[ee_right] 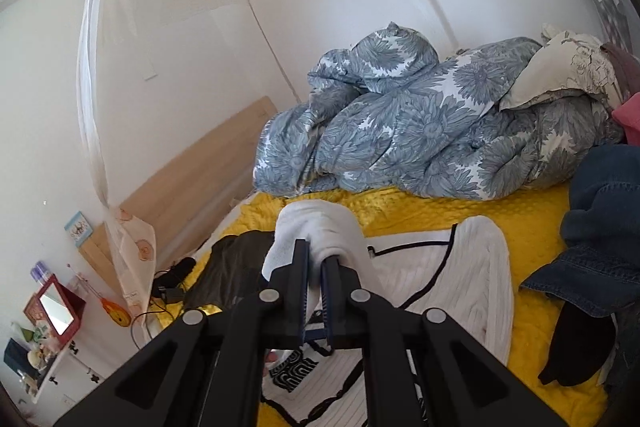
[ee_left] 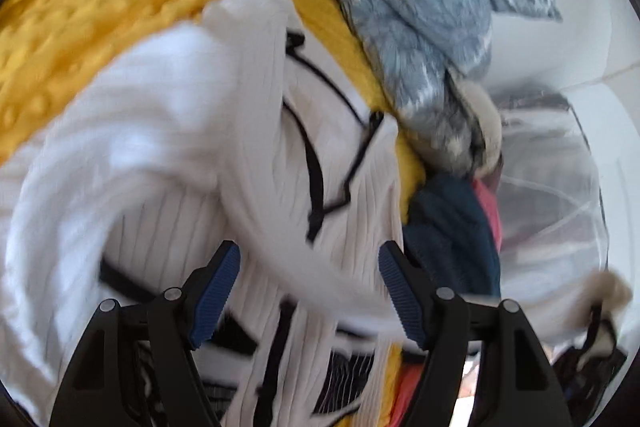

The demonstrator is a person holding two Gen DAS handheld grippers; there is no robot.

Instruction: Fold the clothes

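White walls and a draped mosquito net (ee_right: 96, 75) surround a bed covered with a yellow textured blanket (ee_right: 532, 231). At the far end of the bed lies a crumpled blue-grey floral duvet (ee_right: 400, 131), with a cream pillow (ee_right: 560, 75) against it. A white ribbed garment with black trim (ee_right: 460, 267) is spread on the blanket in the near middle of the bed. Dark blue denim clothes (ee_right: 600, 211) are heaped at the right edge, and a dark grey garment (ee_right: 232, 267) lies to the left of the white one. Beside the bed, a low shelf carries a small red-framed mirror (ee_right: 56, 307).

The right tongs (ee_right: 316, 267) are pinched nearly shut on a bunched fold of the white garment, which rises in a soft roll just beyond the blue pads.

In the blurred left wrist view, the left tongs (ee_left: 310, 291) stand wide apart over the same white garment (ee_left: 168, 131); the cloth shows between the pads (ee_left: 216, 291), but nothing is clamped. Yellow blanket (ee_left: 100, 7) and floral duvet (ee_left: 408, 27) fill the upper part of that view.
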